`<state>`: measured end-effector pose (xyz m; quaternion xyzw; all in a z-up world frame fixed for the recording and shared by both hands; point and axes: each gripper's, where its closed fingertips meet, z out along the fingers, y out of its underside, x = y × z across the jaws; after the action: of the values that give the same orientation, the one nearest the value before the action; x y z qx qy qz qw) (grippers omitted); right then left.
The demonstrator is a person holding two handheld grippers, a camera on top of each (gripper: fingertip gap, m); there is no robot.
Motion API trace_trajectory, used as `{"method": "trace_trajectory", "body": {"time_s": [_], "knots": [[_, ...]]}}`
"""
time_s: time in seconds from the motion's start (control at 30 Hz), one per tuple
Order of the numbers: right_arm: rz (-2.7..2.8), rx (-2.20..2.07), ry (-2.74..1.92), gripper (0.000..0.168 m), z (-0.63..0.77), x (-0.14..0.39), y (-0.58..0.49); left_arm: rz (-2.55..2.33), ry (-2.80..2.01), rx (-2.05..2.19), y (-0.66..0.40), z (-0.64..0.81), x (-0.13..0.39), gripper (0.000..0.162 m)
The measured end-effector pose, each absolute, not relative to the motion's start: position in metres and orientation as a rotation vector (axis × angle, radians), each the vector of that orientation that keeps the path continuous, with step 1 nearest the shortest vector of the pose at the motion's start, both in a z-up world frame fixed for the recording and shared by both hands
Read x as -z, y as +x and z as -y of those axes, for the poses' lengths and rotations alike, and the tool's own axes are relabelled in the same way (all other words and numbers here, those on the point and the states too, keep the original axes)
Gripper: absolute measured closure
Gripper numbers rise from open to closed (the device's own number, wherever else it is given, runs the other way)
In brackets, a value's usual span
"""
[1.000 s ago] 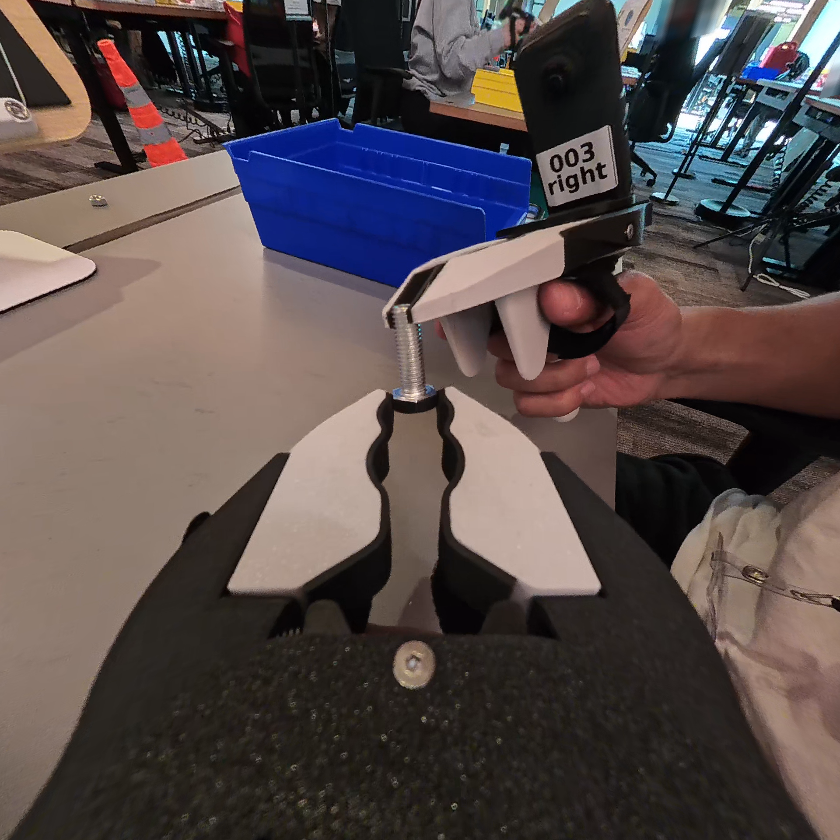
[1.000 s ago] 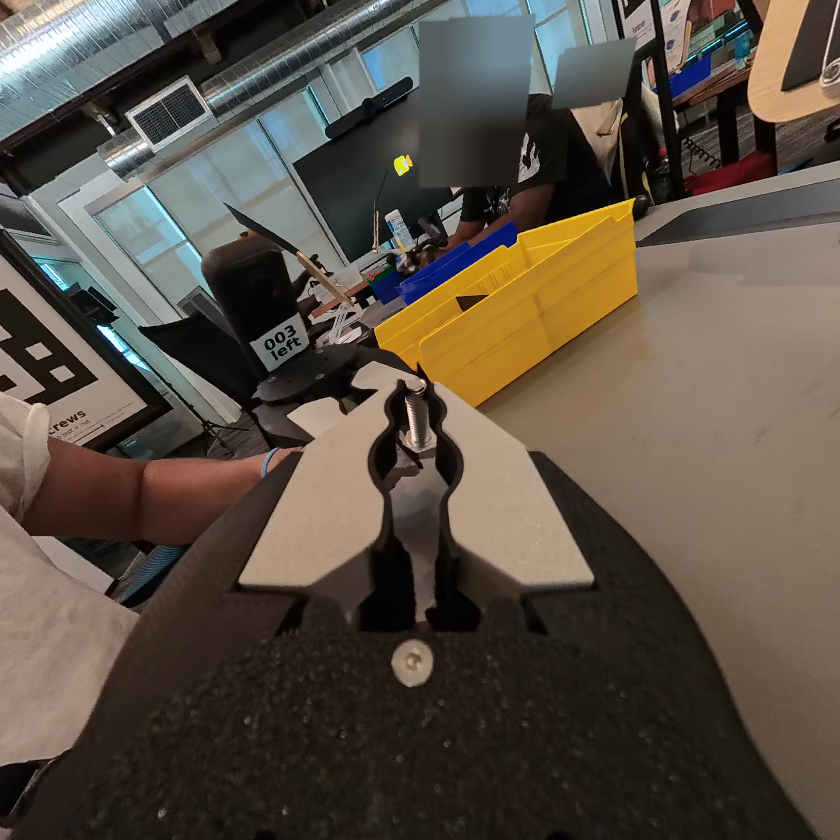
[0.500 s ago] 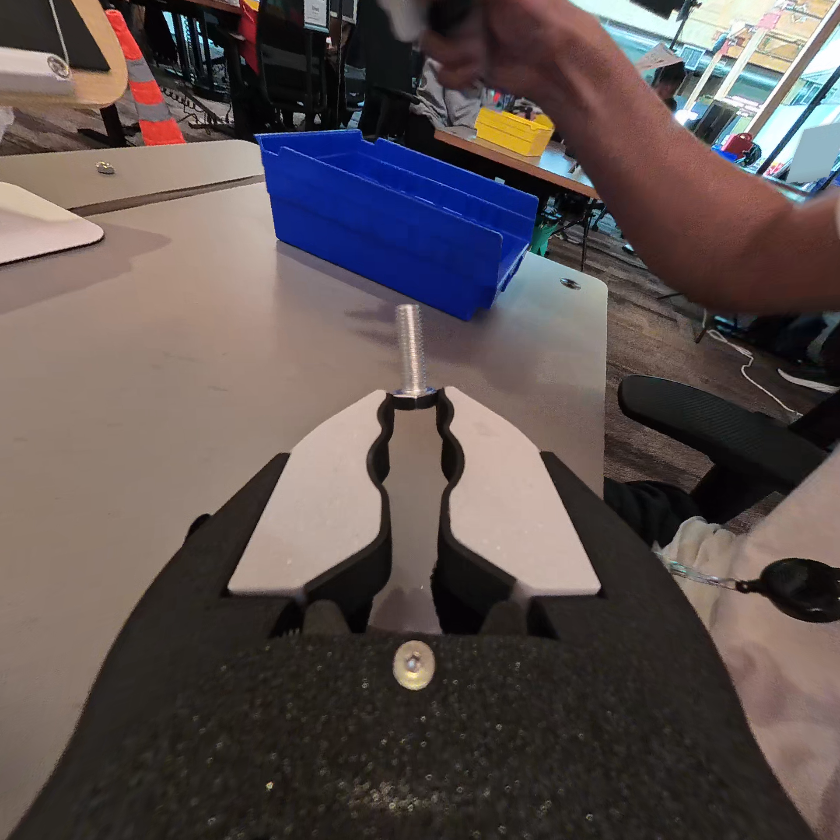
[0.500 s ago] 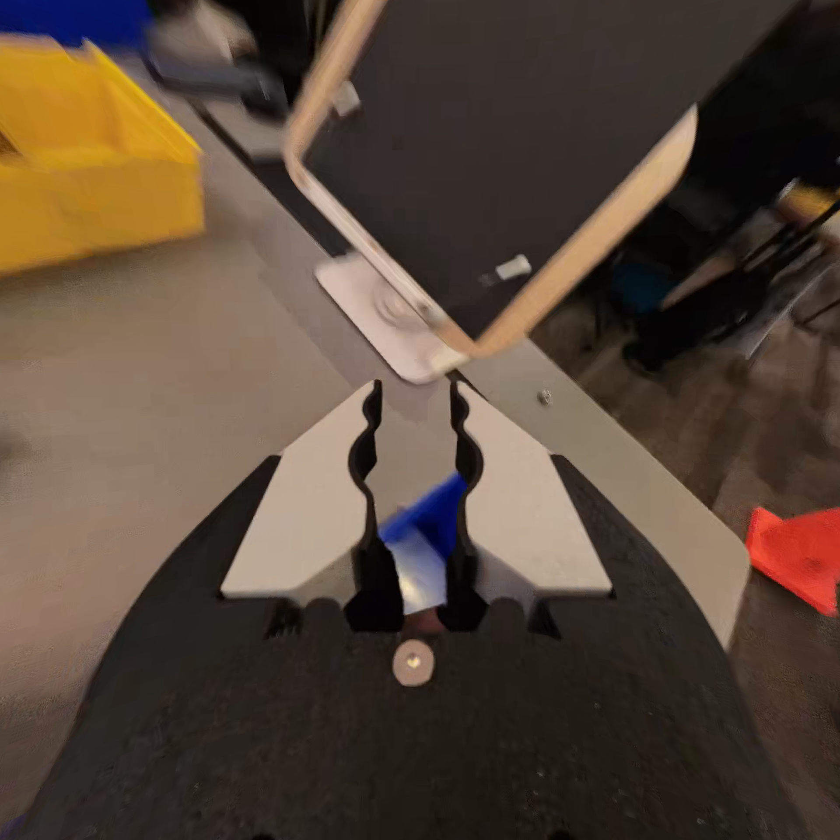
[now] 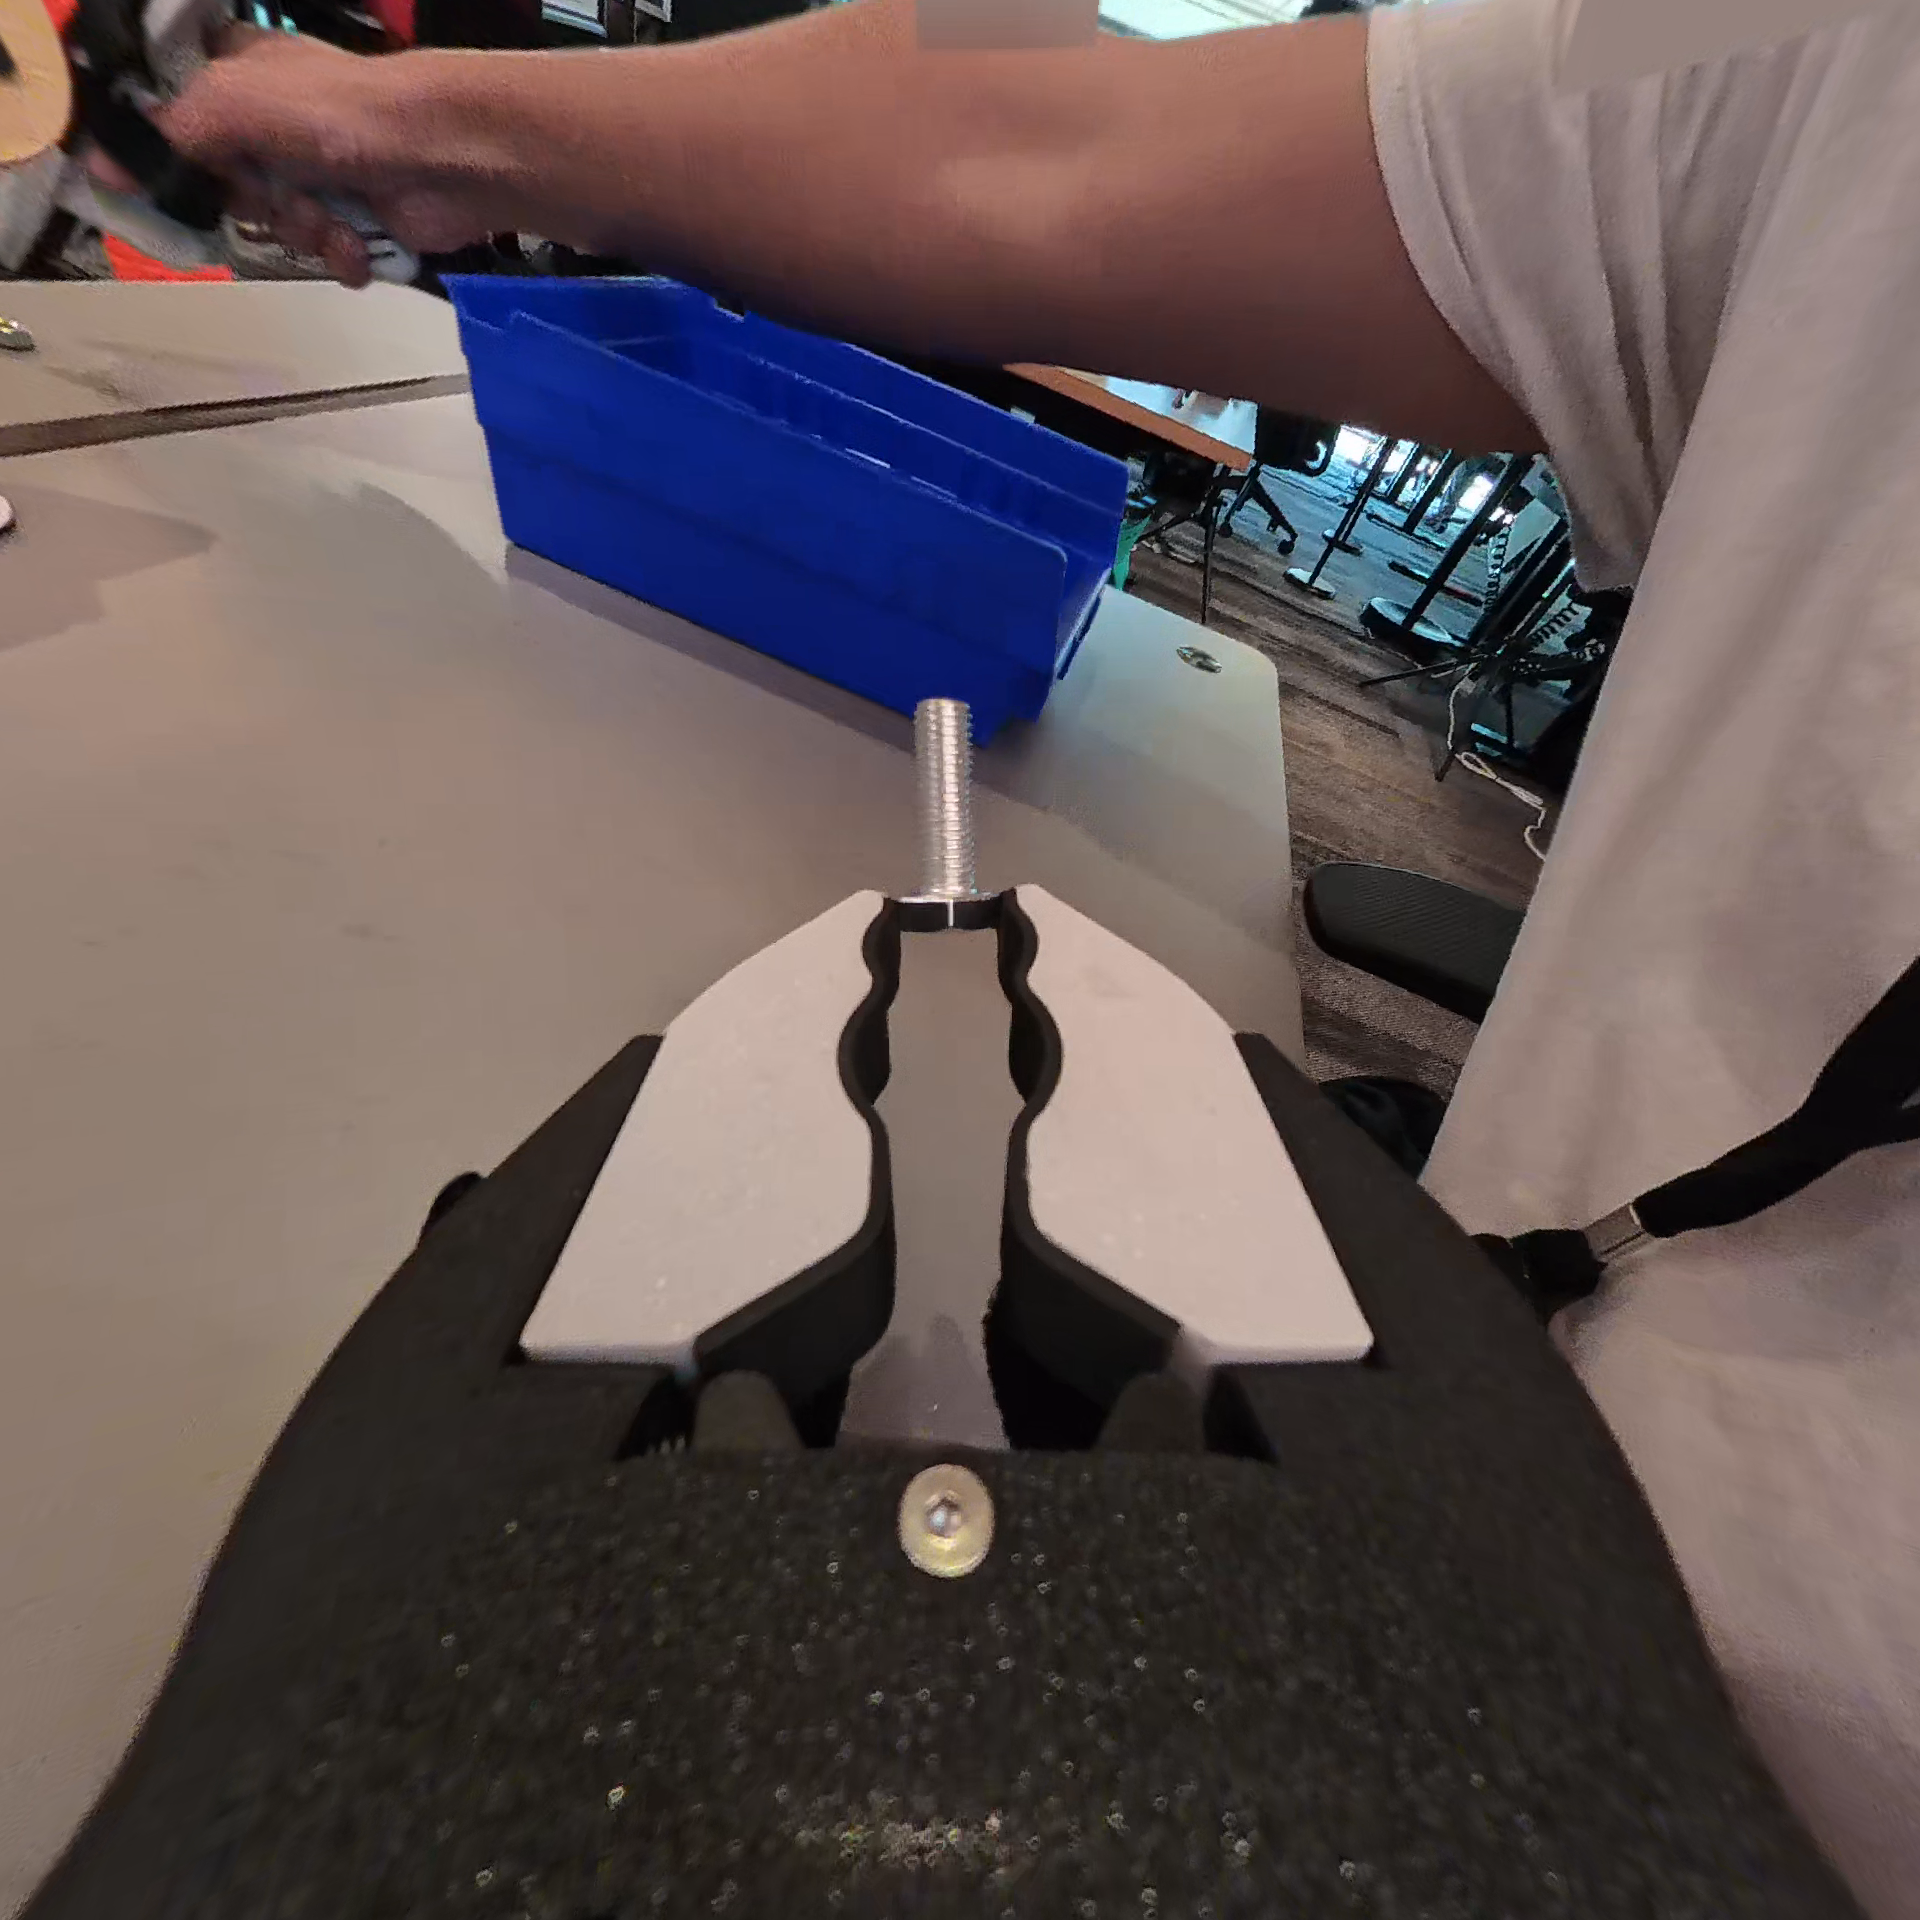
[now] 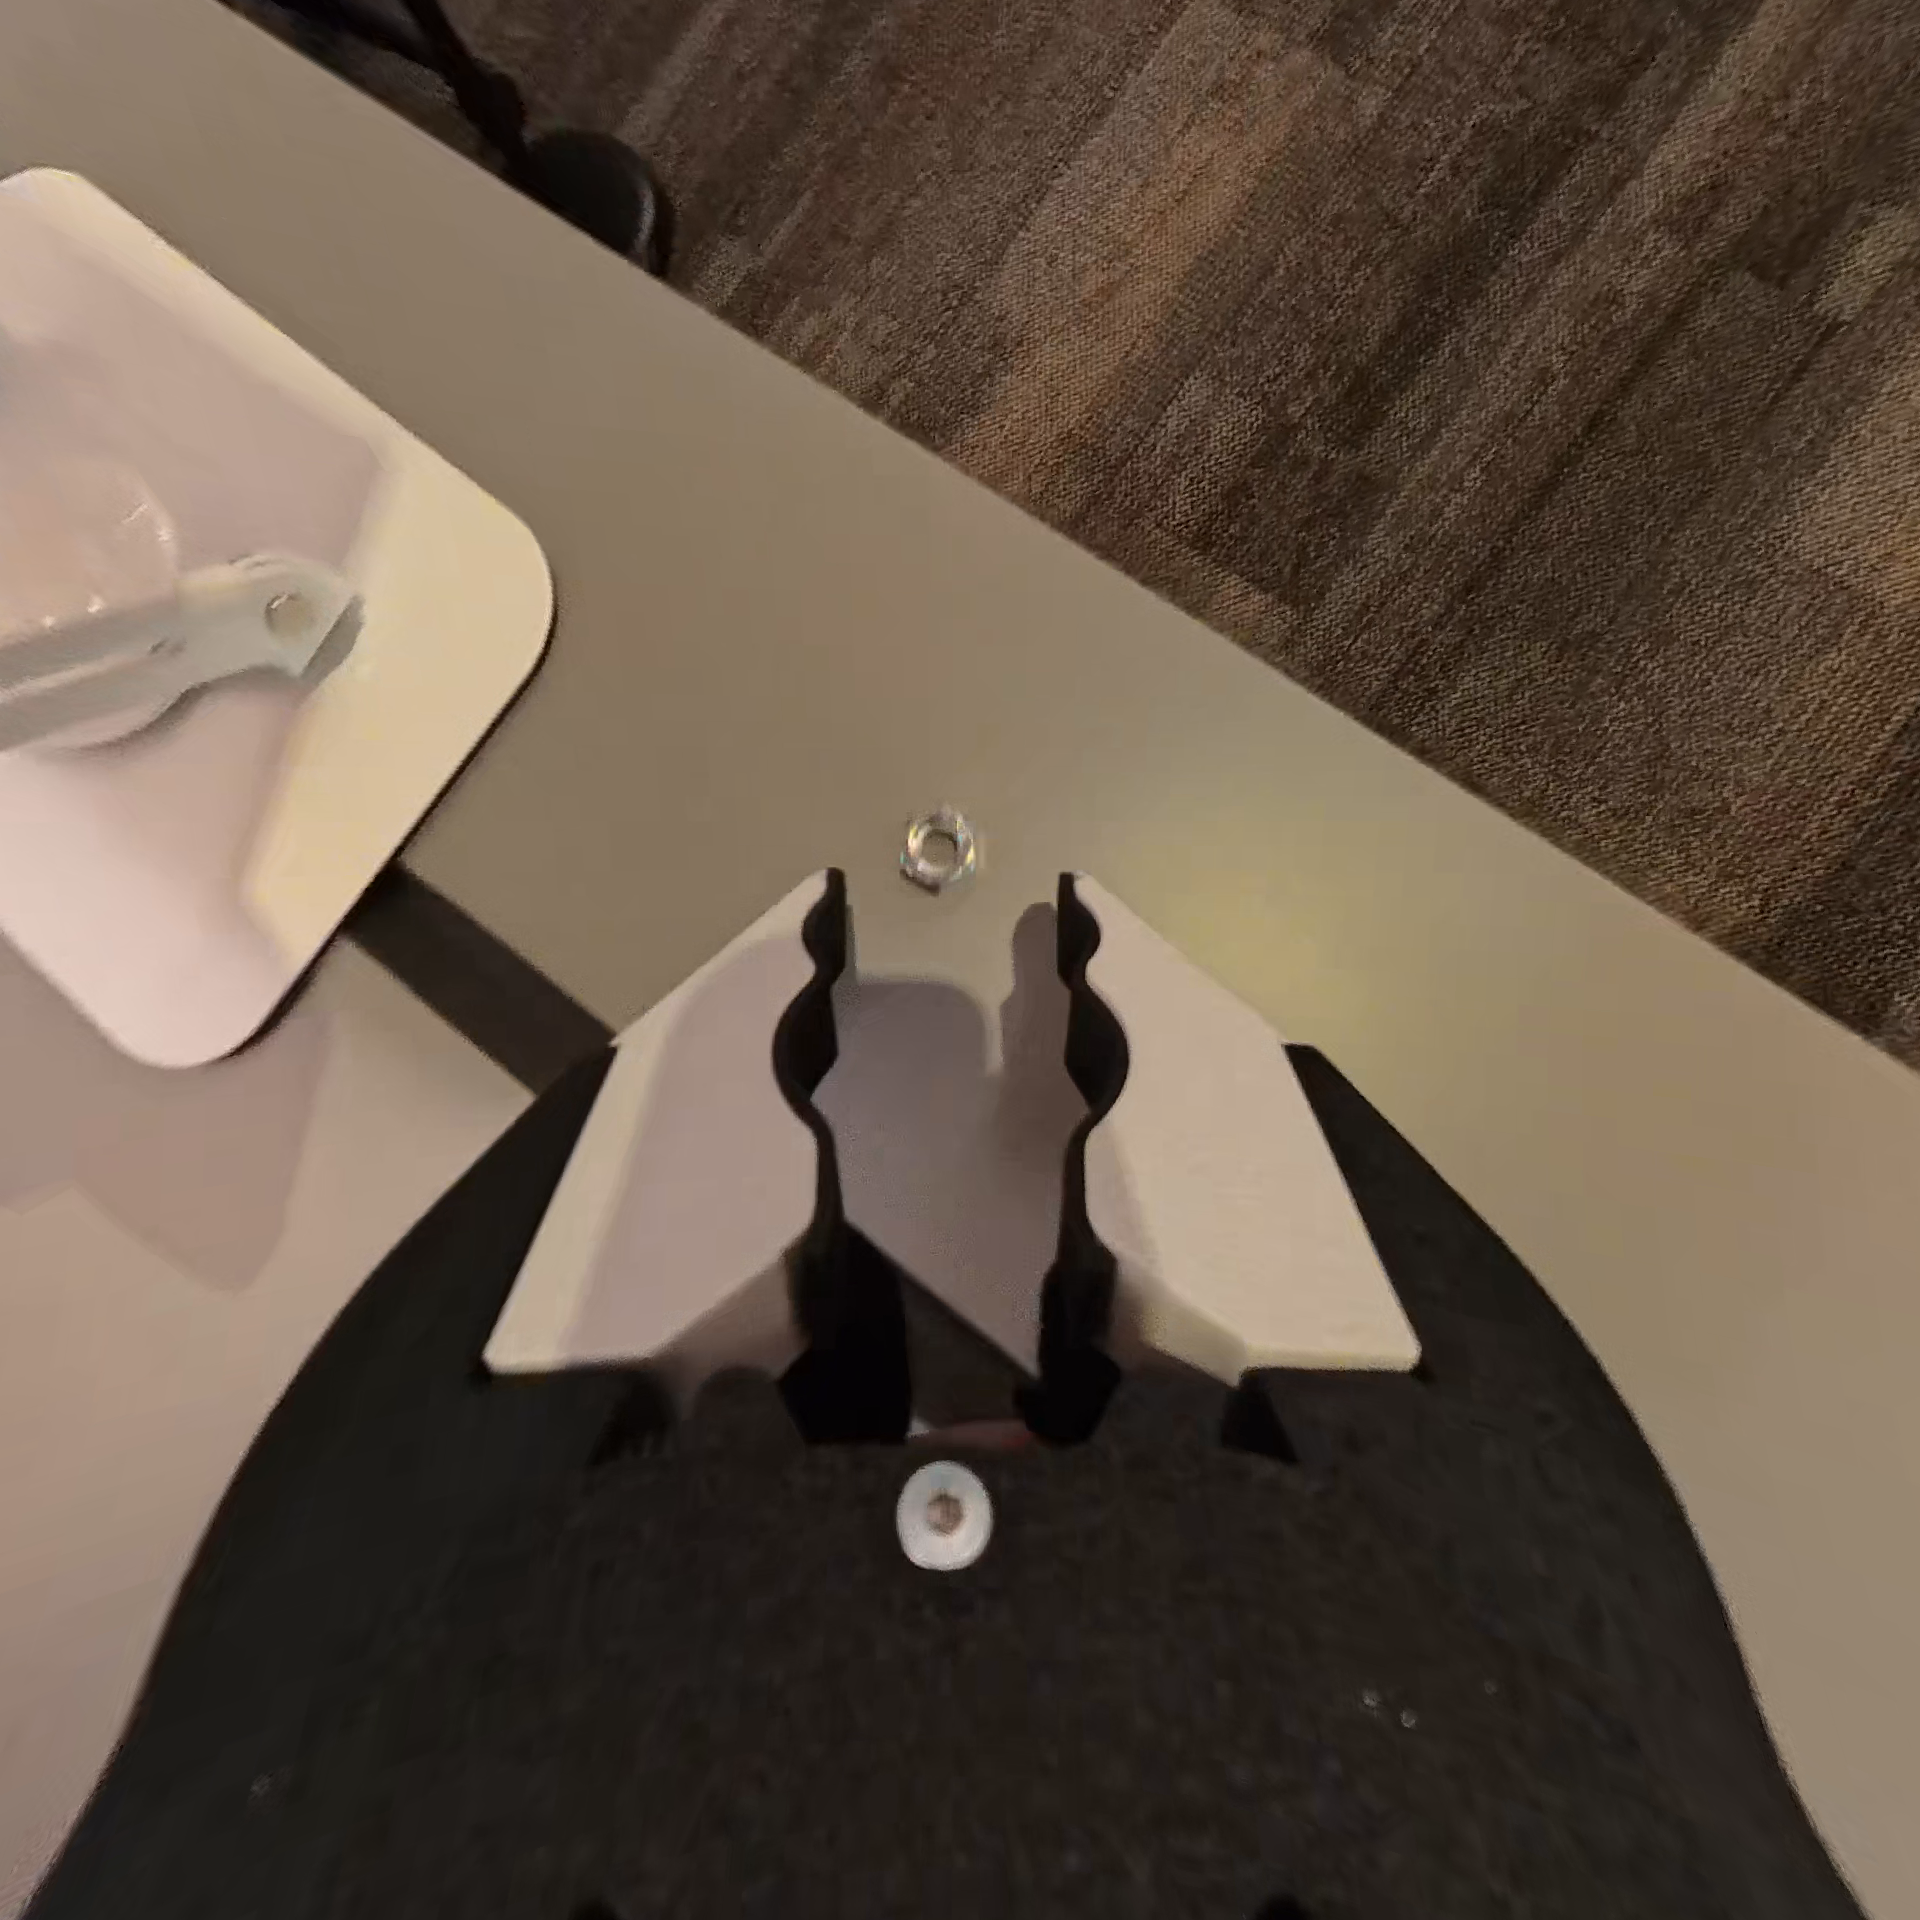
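Note:
My left gripper (image 5: 948, 914) is shut on the hexagonal head of a silver bolt (image 5: 943, 800), whose threaded shank stands upright above the grey table (image 5: 312, 831). My right gripper (image 6: 943, 894) is open and empty, pointing down at the table, with a small silver hex nut (image 6: 938, 852) lying flat just beyond the gap between its fingertips. In the left wrist view the person's arm (image 5: 935, 197) reaches across to the far left, where the right gripper is a dark blur.
A blue bin (image 5: 790, 499) stands on the table behind the bolt. A white stand base (image 6: 208, 623) with a metal hinge sits left of the nut. The table edge (image 6: 1351, 727) runs diagonally close behind the nut, with carpet floor (image 6: 1455, 312) beyond. Left tips to right tips: about 60 cm.
My right gripper let go of the bolt's top, swung away across the table and now hangs open over the nut. My left gripper still holds the bolt upright.

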<state>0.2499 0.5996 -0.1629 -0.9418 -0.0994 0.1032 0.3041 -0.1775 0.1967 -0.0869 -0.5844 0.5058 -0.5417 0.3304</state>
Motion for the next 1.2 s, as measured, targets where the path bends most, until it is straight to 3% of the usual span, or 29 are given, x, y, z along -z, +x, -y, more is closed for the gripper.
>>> {"method": "trace_trajectory", "body": {"time_s": [0.27, 0.57, 0.63, 0.67, 0.9, 1.0, 1.2], "knots": [[0.423, 0.000, -2.589, 0.131, -0.610, 0.189, 0.242, -1.356, -1.527, 1.437, -0.175, -0.189, 0.091, 0.144], [0.362, -0.033, -2.583, 0.151, -0.611, 0.192, 0.239, -1.356, -1.520, 1.435, -0.179, -0.185, 0.087, 0.145], [0.341, -0.055, -2.578, 0.151, -0.609, 0.192, 0.239, -1.345, -1.520, 1.446, -0.180, -0.187, 0.087, 0.146], [0.333, -0.063, -2.580, 0.150, -0.608, 0.192, 0.240, -1.330, -1.518, 1.456, -0.180, -0.188, 0.086, 0.162], [0.351, -0.061, -2.581, 0.142, -0.601, 0.189, 0.245, -1.296, -1.606, 1.409, -0.182, -0.207, 0.099, 0.162], [0.360, -0.088, -2.581, 0.151, -0.603, 0.192, 0.243, -1.286, -1.610, 1.358, -0.183, -0.214, 0.100, 0.162], [0.383, -0.129, -2.549, 0.152, -0.592, 0.177, 0.237, -1.231, -1.602, 1.297, -0.189, -0.227, 0.088, 0.162]]}}
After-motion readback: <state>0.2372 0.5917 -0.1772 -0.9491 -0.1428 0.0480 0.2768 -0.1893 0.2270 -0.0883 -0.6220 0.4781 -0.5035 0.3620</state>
